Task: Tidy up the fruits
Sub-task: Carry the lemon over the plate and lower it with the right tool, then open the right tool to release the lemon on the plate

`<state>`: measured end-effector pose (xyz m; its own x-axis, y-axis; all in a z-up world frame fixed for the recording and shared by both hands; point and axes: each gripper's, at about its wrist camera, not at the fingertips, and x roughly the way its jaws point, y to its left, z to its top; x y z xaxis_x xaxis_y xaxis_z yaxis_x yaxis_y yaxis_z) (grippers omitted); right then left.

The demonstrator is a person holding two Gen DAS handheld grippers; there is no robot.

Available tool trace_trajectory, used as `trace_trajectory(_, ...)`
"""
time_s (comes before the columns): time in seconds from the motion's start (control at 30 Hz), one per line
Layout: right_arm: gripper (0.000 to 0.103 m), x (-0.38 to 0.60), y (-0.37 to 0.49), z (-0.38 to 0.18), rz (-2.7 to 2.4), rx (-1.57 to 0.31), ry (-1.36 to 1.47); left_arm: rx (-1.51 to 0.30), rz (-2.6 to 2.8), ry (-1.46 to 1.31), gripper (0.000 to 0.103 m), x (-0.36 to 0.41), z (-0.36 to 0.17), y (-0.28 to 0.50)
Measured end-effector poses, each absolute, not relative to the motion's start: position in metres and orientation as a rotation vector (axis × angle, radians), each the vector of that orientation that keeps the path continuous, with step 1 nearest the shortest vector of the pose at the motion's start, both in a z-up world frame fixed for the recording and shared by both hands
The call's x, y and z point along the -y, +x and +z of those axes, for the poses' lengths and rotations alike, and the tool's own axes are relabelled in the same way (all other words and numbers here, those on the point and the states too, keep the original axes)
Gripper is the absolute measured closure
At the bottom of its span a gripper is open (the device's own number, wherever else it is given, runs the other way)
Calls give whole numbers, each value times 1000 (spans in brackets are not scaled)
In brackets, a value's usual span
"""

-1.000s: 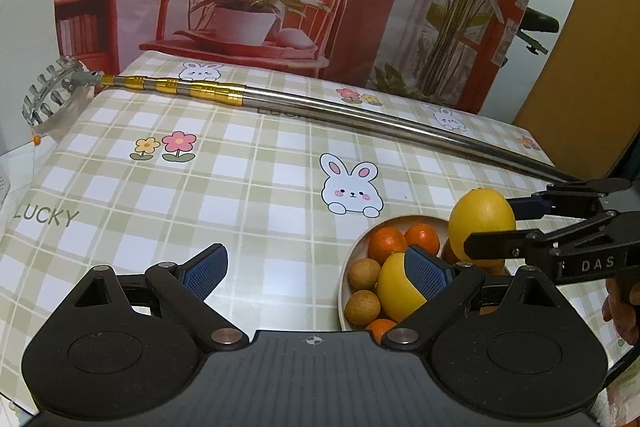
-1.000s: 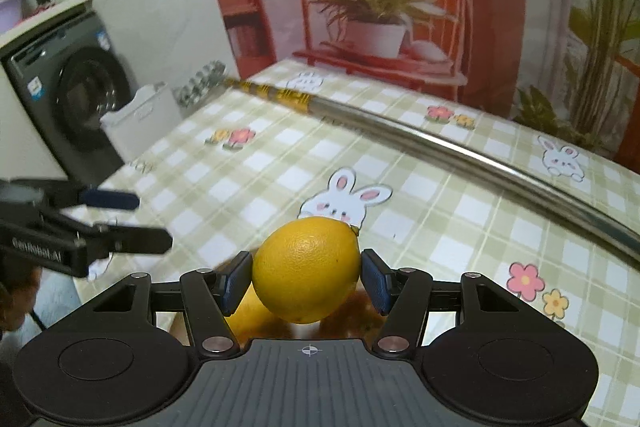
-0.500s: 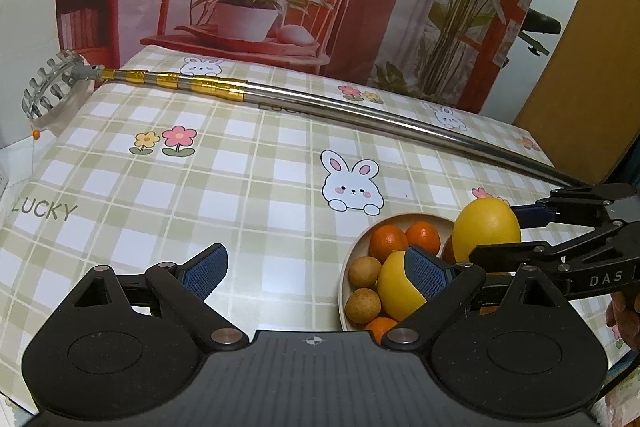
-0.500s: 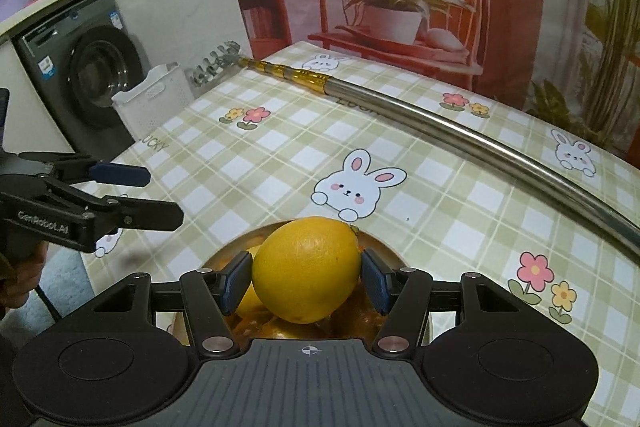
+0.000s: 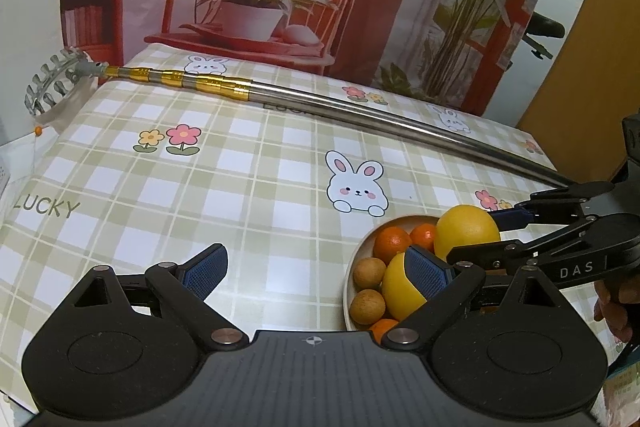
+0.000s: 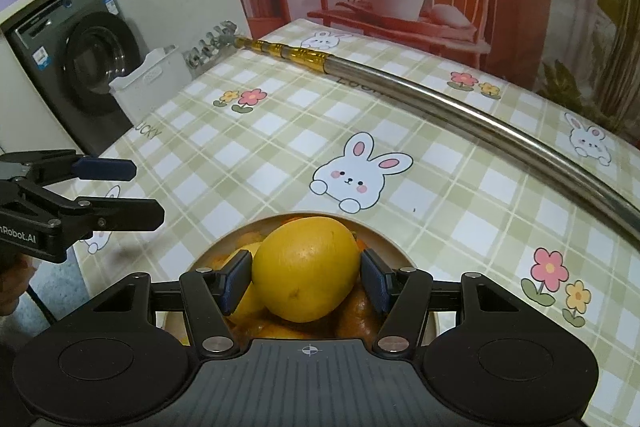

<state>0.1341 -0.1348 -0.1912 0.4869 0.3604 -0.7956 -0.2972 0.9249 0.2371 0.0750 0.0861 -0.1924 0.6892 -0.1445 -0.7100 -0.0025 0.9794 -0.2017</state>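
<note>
While the left gripper (image 5: pixel 316 269) hangs wide and empty, the right gripper (image 6: pixel 306 277) clamps a large yellow lemon (image 6: pixel 306 269) over the round beige fruit bowl (image 5: pixel 352 269).

worktop (image 5: pixel 240 187): checked cloth, rabbit and flower prints | telescopic metal pole (image 5: pixel 360 109): lies across far side, gold bands near pronged head | washing machine (image 6: pixel 76 67): beside worktop | white basket (image 6: pixel 148 83): against it

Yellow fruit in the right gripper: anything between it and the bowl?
Nothing separate. The yellow fruit, gripped by the right gripper, hangs over the bowl, but the bowl already holds fruit, including another yellow fruit directly beneath.
</note>
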Motion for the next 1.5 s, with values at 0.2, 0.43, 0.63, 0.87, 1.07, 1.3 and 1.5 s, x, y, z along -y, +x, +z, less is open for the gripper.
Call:
trace_trajectory(0.2,47,135,135,-192,404,-990,65,-807,-82,-192,6,-85,-192,75)
trace_trajectory(0.43,47,135,139,-193,392,-995,72,-808,-82,-193,6,-85,-192,75)
trace_trajectory(0.63,48,135,138,-194,393,-985,67,-807,-81,-193,6,-85,-192,75)
trace_trajectory(0.87,48,135,138,-194,392,-988,74,-808,-79,-195,6,-85,-194,75)
trace_trajectory(1.07,48,136,139,-194,385,-979,81,-807,-78,-196,7,-85,-195,75)
trace_trajectory(1.3,46,138,136,-190,364,-966,92,-804,-82,-182,6,-85,-191,74)
trace_trajectory(1.5,29,144,121,-173,304,-906,109,-772,-97,-141,3,-79,-173,74)
